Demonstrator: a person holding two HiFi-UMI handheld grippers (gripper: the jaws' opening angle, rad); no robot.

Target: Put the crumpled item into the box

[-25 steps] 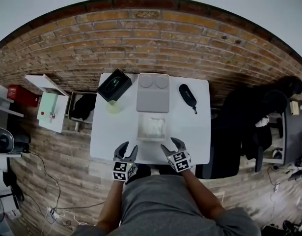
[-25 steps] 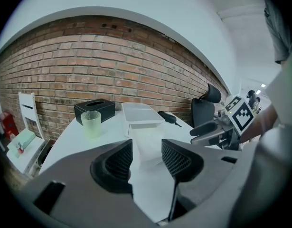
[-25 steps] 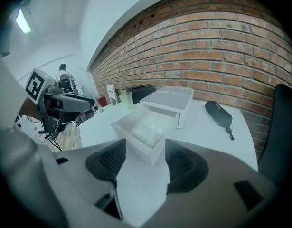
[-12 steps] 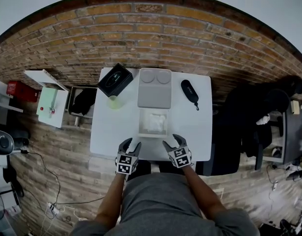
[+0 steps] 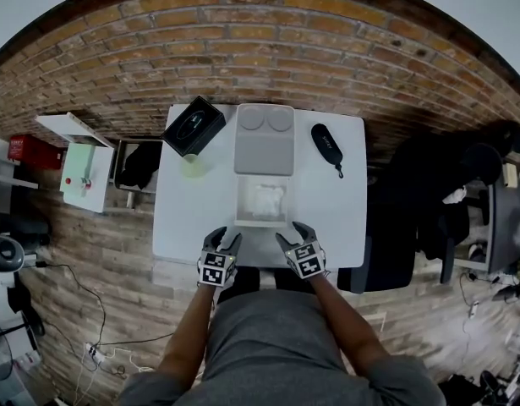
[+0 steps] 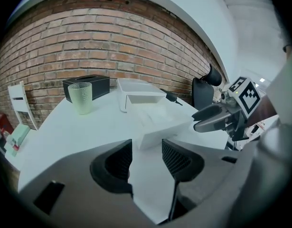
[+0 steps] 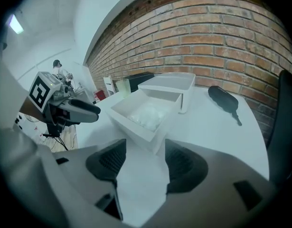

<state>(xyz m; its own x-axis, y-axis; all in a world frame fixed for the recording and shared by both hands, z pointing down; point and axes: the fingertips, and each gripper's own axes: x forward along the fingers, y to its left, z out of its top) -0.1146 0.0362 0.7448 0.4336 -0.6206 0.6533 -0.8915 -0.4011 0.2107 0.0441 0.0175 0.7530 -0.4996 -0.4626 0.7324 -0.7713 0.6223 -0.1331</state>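
Green cup (image 5: 192, 166) sits well ahead-left of the left gripper (image 5: 223, 240). Left jaws are slightly apart and hold nothing. Open white box (image 5: 261, 223) is just ahead, between both grippers, with the crumpled item (image 5: 266, 200) inside it. Right gripper (image 5: 292, 235) jaws are part-open and empty. Black case (image 5: 325, 146) lies ahead-right of it.
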